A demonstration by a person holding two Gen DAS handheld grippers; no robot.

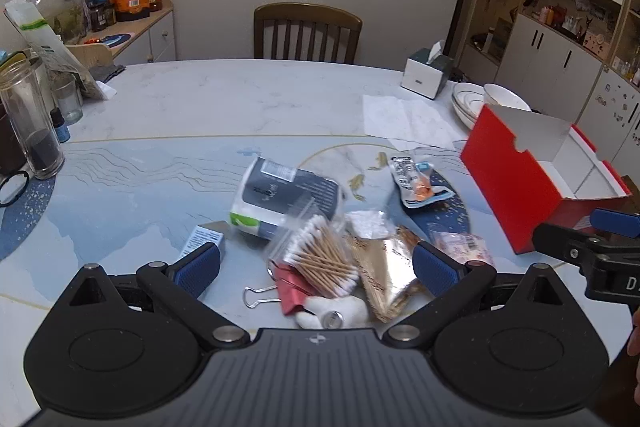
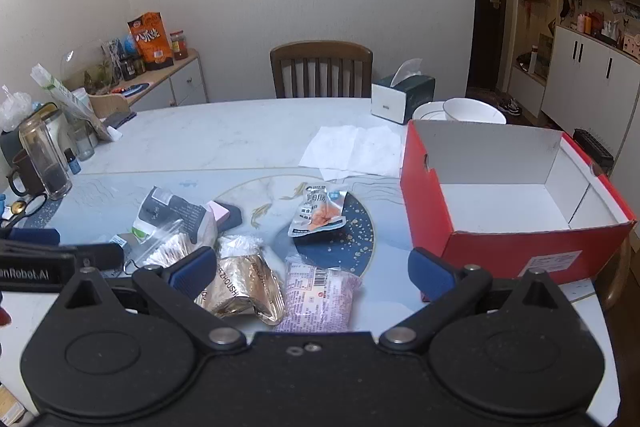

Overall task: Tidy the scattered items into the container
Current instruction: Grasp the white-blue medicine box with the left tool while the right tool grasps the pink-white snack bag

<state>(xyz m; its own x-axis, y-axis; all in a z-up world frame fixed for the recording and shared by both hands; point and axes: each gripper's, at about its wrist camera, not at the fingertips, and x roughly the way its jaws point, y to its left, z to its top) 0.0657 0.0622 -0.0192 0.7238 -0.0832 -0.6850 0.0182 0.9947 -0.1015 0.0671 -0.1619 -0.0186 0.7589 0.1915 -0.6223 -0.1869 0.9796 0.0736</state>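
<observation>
A red cardboard box [image 2: 500, 251] with a white, empty inside stands at the right of the table; it also shows in the left wrist view [image 1: 516, 195]. Scattered items lie in front: a bag of cotton swabs [image 1: 320, 259], a dark tissue pack [image 1: 288, 195], a gold foil snack pack [image 2: 244, 287], a pink-printed packet [image 2: 320, 295], a snack sachet [image 2: 320, 215], a binder clip [image 1: 260, 295]. My left gripper [image 1: 316, 267] is open, fingers either side of the swabs and foil pack. My right gripper [image 2: 312, 271] is open above the foil pack and pink packet.
A tissue box [image 2: 400, 95], stacked bowls [image 2: 460, 111] and a flat paper napkin [image 2: 356, 151] lie behind the red box. Glass jars [image 2: 44, 163], a mug and bottles crowd the left edge. A wooden chair [image 2: 320, 71] stands at the far side.
</observation>
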